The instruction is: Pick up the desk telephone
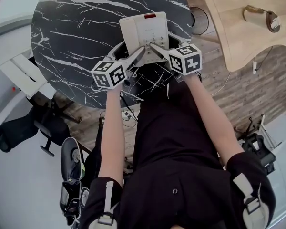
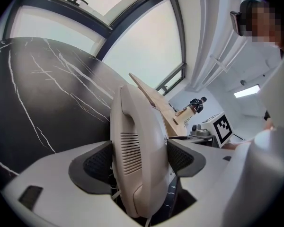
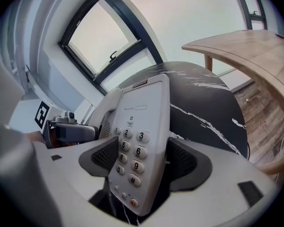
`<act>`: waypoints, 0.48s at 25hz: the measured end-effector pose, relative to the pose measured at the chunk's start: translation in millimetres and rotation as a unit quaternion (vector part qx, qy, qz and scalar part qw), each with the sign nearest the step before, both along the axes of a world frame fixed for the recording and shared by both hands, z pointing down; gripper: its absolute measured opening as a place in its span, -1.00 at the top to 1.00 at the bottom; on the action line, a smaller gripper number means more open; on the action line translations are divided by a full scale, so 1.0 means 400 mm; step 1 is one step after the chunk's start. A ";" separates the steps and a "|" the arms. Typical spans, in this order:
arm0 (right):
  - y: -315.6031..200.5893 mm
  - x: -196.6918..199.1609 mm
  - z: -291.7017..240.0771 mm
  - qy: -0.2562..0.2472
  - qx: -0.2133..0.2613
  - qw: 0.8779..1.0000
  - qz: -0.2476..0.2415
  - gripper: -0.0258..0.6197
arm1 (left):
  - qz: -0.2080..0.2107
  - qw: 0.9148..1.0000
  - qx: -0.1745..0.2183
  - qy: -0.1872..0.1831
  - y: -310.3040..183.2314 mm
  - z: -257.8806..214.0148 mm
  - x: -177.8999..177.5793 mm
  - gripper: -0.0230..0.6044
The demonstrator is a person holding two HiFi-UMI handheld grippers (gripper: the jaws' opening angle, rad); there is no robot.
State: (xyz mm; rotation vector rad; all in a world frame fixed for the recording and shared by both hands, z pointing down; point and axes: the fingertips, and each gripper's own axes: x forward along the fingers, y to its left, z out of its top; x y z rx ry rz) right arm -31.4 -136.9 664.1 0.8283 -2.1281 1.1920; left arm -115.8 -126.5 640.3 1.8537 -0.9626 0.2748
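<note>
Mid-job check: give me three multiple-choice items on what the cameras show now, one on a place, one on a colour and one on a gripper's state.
1. Which part of the telephone does the left gripper hold?
A. the keypad side
B. the handset side
C. the cord

2. What colour is the round table?
A. black with white veins
B. pale wood
C. plain white

3. What state is the right gripper in?
A. open, beside the phone
B. shut on nothing
C. shut on the telephone

Answers:
1. B: the left gripper view shows the handset between its pads.
2. A: the head view shows a dark top streaked with white.
3. C: the right gripper view shows both pads against the body at the keypad.
</note>
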 end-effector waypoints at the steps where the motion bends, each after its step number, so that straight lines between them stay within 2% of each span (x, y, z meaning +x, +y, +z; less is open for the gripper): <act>1: 0.001 0.000 0.001 -0.003 -0.001 1.000 0.001 -0.07 | 0.001 1.000 0.001 0.003 0.001 0.000 0.000 -0.26; 8: 0.000 0.001 0.004 -0.026 -0.004 1.000 0.005 -0.07 | -0.018 1.000 0.013 0.010 0.000 -0.004 -0.003 -0.26; 12: -0.003 0.004 0.005 -0.026 -0.004 1.000 0.014 -0.09 | -0.014 1.000 0.005 0.004 -0.001 -0.003 -0.003 -0.25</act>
